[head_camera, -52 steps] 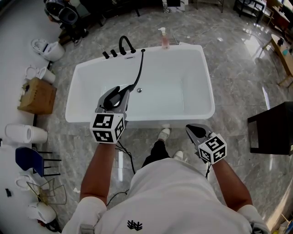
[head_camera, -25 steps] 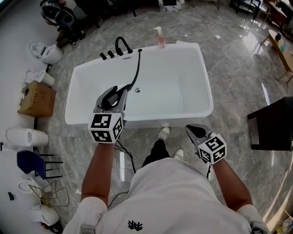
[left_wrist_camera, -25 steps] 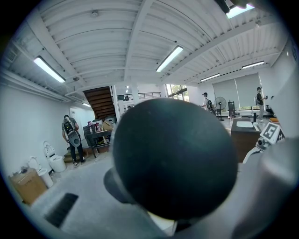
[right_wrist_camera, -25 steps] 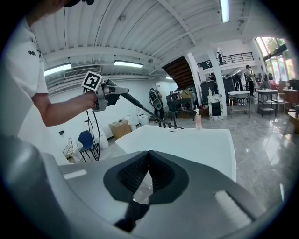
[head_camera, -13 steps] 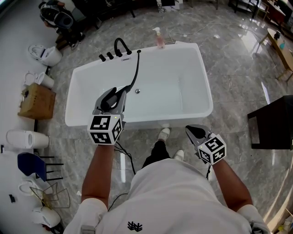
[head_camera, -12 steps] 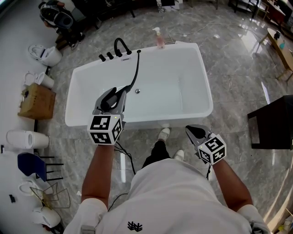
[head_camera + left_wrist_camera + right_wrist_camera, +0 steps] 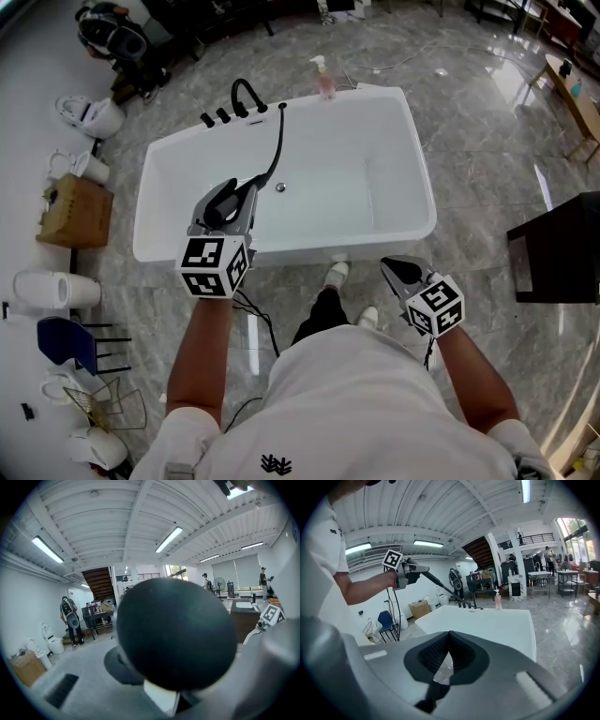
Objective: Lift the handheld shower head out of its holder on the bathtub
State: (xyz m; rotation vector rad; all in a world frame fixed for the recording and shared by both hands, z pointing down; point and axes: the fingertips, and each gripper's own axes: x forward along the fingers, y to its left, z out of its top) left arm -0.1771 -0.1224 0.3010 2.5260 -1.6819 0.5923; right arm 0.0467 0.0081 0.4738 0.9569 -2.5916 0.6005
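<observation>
My left gripper (image 7: 242, 187) is shut on the black handheld shower head (image 7: 228, 202), held above the near rim of the white bathtub (image 7: 427, 202). Its black hose (image 7: 276, 155) runs back to the tub's far rim beside the black faucet (image 7: 246, 94). In the left gripper view the shower head (image 7: 176, 630) fills the picture as a dark round shape between the jaws. My right gripper (image 7: 396, 268) stays low at the right, outside the tub, shut and empty. In the right gripper view the left gripper (image 7: 412, 569) holds the head up, the hose (image 7: 445, 588) slanting down to the bathtub (image 7: 487, 620).
A pink soap bottle (image 7: 324, 80) stands on the tub's far rim. A cardboard box (image 7: 73, 202), toilets (image 7: 89, 112) and a blue chair (image 7: 61, 339) line the left. A dark table (image 7: 562, 248) stands at the right. The person's shoes (image 7: 336, 274) are at the tub's front.
</observation>
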